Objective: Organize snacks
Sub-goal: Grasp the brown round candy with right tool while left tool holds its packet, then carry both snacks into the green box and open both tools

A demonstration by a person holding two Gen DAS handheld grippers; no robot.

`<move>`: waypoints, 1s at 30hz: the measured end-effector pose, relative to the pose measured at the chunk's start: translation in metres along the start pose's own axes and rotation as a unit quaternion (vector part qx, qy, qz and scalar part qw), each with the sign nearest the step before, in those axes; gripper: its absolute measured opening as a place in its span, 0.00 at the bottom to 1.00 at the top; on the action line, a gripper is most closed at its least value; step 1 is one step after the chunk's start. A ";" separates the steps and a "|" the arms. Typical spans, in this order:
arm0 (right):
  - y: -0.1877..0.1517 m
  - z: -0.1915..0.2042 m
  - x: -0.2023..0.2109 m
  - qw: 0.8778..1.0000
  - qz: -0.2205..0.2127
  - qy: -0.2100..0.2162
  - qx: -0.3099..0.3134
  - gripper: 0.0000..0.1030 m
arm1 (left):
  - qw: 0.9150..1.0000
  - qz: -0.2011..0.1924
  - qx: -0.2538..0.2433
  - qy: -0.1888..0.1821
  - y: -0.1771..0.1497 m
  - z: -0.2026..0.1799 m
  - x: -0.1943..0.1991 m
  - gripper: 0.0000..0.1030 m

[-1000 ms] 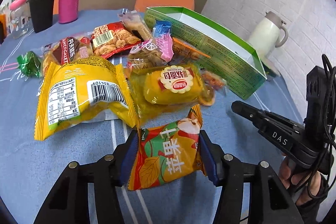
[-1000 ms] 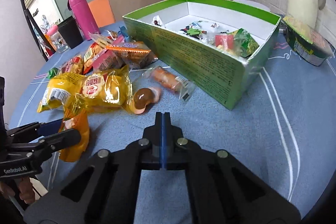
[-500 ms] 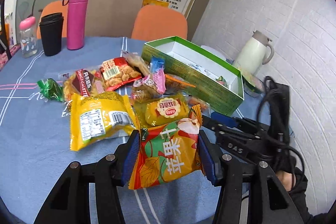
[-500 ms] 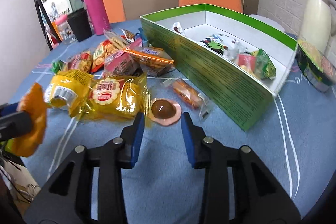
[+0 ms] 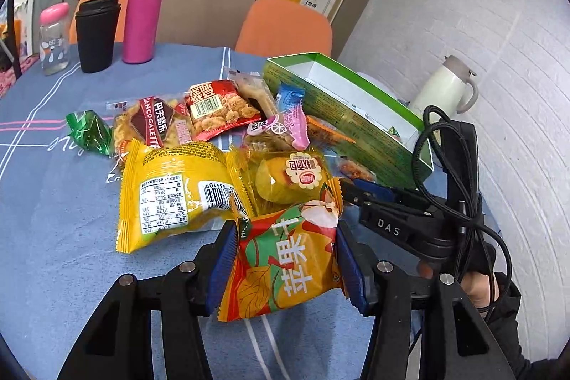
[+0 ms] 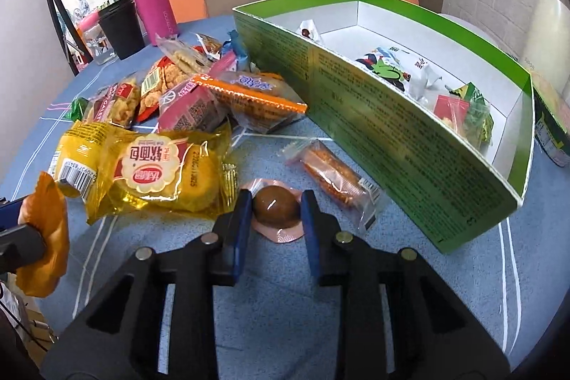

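We are putting snacks into the green box (image 6: 399,130), and both of our hands are busy. Our left gripper (image 5: 285,262) is squeezed tight on the orange snack bag (image 5: 288,259), which is pinched between the two blue pads and looks lifted off the blue tablecloth (image 5: 53,237). Our right gripper (image 6: 274,205) is spread apart, with one blue pad on each side of the little brown egg pack (image 6: 276,205). The egg pack lies flat on the cloth, just beside the yellow bread bag (image 6: 160,173) and near the long orange stick snack (image 6: 331,173). We cannot tell if the pads touch the egg yet. To do this step well, we think we should go low, so the pads meet the round middle of the egg and not just the thin pink edge. Then we close slowly, because the egg looks smooth and could pop out. We should keep away from the bread bag so we do not grab its corner too. The box stands to the right with some snacks already inside and lots of white floor free. We think the egg must go up over the tall green wall before we let go.
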State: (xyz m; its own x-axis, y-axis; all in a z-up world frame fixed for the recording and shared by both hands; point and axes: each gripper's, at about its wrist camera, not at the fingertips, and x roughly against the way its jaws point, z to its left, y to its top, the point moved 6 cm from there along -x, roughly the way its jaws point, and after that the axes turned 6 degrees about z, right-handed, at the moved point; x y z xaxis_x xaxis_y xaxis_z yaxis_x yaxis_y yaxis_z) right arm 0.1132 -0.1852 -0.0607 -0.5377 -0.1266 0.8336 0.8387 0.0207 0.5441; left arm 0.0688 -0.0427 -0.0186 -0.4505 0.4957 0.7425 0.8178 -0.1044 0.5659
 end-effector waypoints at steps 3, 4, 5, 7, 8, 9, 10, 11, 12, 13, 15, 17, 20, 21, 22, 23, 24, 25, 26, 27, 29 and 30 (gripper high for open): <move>-0.005 -0.002 0.007 1.000 -0.007 0.005 -0.008 0.28 | 1.000 0.001 0.003 -0.001 -0.001 0.001 -0.002 0.53; -0.008 -0.003 0.011 1.000 -0.011 0.008 -0.012 0.28 | 1.000 0.002 0.002 -0.001 -0.001 0.000 -0.002 0.53; -0.010 -0.004 0.016 1.000 -0.016 0.011 -0.015 0.28 | 1.000 0.002 0.001 -0.002 0.000 -0.001 -0.003 0.53; -0.013 -0.006 0.028 0.999 -0.027 0.014 -0.017 0.28 | 1.000 0.001 -0.004 -0.005 0.003 -0.005 -0.003 0.53; -0.013 -0.007 0.034 0.999 -0.034 0.015 -0.018 0.28 | 1.000 -0.001 -0.008 -0.007 0.005 -0.008 -0.003 0.53; -0.013 -0.008 0.041 0.999 -0.043 0.017 -0.019 0.28 | 1.000 -0.004 -0.012 -0.009 0.009 -0.012 -0.003 0.53; -0.012 -0.009 0.049 0.998 -0.053 0.019 -0.022 0.28 | 1.000 -0.007 -0.017 -0.011 0.013 -0.016 -0.002 0.53; -0.011 -0.012 0.058 0.997 -0.065 0.019 -0.025 0.28 | 1.000 -0.010 -0.022 -0.013 0.017 -0.020 -0.003 0.53; -0.009 -0.014 0.064 0.997 -0.075 0.017 -0.027 0.28 | 0.999 -0.012 -0.025 -0.016 0.020 -0.025 -0.003 0.53; -0.008 -0.016 0.071 0.996 -0.085 0.015 -0.029 0.28 | 0.999 -0.014 -0.030 -0.018 0.023 -0.029 -0.004 0.53; -0.005 -0.022 0.083 0.994 -0.104 0.012 -0.036 0.28 | 0.999 -0.019 -0.039 -0.020 0.031 -0.037 -0.005 0.53; -0.002 -0.028 0.091 0.992 -0.118 0.010 -0.043 0.29 | 0.998 -0.025 -0.047 -0.015 0.038 -0.043 -0.007 0.53; 0.000 -0.037 0.097 0.990 -0.129 0.003 -0.051 0.29 | 0.998 -0.032 -0.056 -0.014 0.052 -0.052 -0.010 0.53; 0.001 -0.040 0.097 0.990 -0.130 0.000 -0.055 0.29 | 0.997 -0.034 -0.061 -0.014 0.058 -0.055 -0.013 0.53; 0.002 -0.044 0.097 0.990 -0.132 -0.003 -0.058 0.29 | 0.997 -0.036 -0.065 -0.014 0.063 -0.058 -0.015 0.53; 0.004 -0.047 0.097 0.989 -0.133 -0.005 -0.060 0.29 | 0.997 -0.037 -0.069 -0.014 0.068 -0.061 -0.017 0.53; 0.005 -0.052 0.098 0.989 -0.135 -0.009 -0.064 0.29 | 0.996 -0.038 -0.073 -0.015 0.074 -0.065 -0.020 0.53; 0.007 -0.056 0.098 0.988 -0.136 -0.012 -0.068 0.29 | 0.996 -0.038 -0.076 -0.015 0.079 -0.068 -0.023 0.53; 0.008 -0.059 0.099 0.988 -0.138 -0.015 -0.071 0.29 | 0.996 -0.038 -0.079 -0.016 0.084 -0.071 -0.027 0.53; 0.009 -0.064 0.099 0.987 -0.139 -0.017 -0.074 0.29 | 0.996 -0.038 -0.081 -0.017 0.089 -0.074 -0.031 0.53; 0.013 -0.073 0.098 0.987 -0.141 -0.023 -0.079 0.29 | 0.995 -0.037 -0.086 -0.020 0.101 -0.080 -0.039 0.53; 0.016 -0.077 0.097 0.986 -0.143 -0.026 -0.082 0.29 | 0.995 -0.036 -0.088 -0.022 0.107 -0.084 -0.044 0.53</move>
State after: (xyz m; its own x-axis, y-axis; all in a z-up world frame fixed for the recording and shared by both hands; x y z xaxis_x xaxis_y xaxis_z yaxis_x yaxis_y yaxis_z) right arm 0.0808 -0.2737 0.0217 -0.7541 -0.0529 0.6546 0.6528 -0.1689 0.7384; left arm 0.1462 -0.1480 0.0391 -0.4867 0.5448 0.6828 0.7067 -0.2139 0.6744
